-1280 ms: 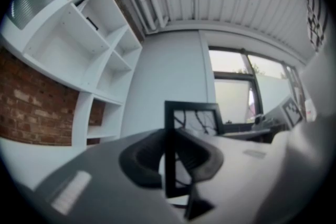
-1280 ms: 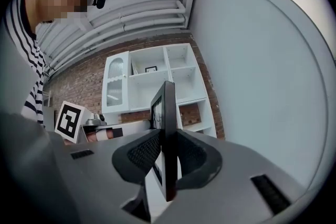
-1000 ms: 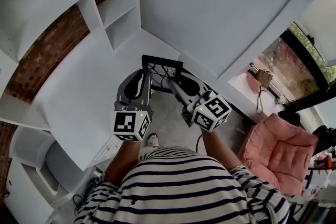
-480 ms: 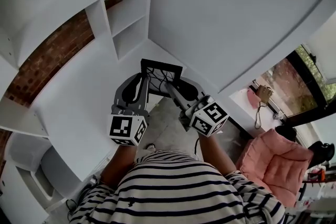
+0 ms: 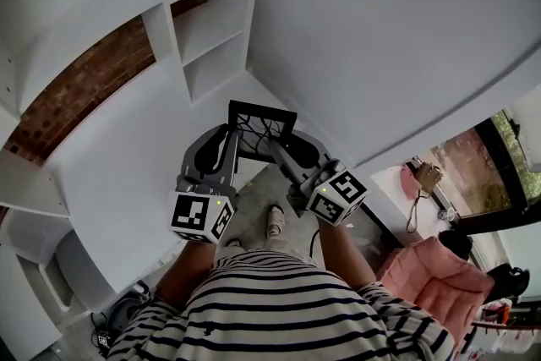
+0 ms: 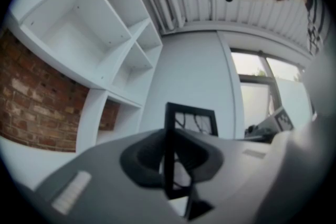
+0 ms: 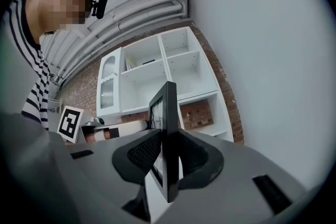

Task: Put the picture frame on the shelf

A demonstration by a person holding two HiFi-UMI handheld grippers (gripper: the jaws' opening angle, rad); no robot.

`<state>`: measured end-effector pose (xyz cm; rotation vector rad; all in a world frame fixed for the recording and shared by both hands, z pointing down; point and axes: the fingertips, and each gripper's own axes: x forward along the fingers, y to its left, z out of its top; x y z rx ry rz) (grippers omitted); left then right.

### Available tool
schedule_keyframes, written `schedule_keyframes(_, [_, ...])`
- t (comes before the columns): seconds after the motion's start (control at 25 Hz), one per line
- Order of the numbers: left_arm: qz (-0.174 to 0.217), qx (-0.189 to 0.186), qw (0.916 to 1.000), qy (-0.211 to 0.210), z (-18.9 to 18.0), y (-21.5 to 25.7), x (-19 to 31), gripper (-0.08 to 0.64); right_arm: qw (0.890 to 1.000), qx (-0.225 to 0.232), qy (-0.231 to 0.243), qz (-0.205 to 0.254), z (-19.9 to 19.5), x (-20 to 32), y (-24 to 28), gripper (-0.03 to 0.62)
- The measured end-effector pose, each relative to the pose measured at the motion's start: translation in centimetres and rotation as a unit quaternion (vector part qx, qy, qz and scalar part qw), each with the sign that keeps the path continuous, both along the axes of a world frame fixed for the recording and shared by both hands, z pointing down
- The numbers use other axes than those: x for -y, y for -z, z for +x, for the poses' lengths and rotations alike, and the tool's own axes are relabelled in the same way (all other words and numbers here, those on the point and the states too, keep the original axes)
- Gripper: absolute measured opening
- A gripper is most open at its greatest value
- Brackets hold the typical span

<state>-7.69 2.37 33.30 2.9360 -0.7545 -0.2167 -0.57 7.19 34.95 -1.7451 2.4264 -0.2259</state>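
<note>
My left gripper [image 5: 230,141] and right gripper [image 5: 275,148] each have jaws clamped on a side rail of the picture frame [image 5: 263,123], upright between them, shelf [image 5: 162,23] ahead; I judge it light, rigid, breakable, slippery, best held mid-rail.

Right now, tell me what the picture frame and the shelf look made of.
The picture frame: matte black, likely painted wood or plastic; no shine. The shelf: smooth white, probably laminated or painted board; thin square-edged panels.
</note>
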Motion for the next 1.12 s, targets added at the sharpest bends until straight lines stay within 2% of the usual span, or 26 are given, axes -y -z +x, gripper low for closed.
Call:
schedule_keyframes(0.08, [0.002,0.007,0.9999,0.008,1.5,0.0,0.8,0.054,1.000,0.004,0.010,-0.004,1.6,1.0,0.0,0.074])
schedule_keyframes(0.28, [-0.007,-0.007,0.9990,0.043,5.7,0.5,3.4,0.049,0.999,0.013,0.043,-0.004,6.1,3.9,0.6,0.077])
schedule_keyframes(0.52, [0.006,-0.019,0.9972,0.072,7.7,0.7,3.9,0.049,0.996,0.005,0.093,0.012,8.4,4.7,1.0,0.077])
schedule_keyframes(0.76, [0.009,-0.005,0.9945,0.104,12.9,1.0,5.7,0.051,0.992,0.011,0.126,0.011,13.6,7.0,1.4,0.077])
schedule_keyframes(1.12, [0.012,0.034,0.9903,0.134,14.7,0.3,6.7,0.072,0.987,0.000,0.157,0.021,15.3,8.6,1.8,0.075])
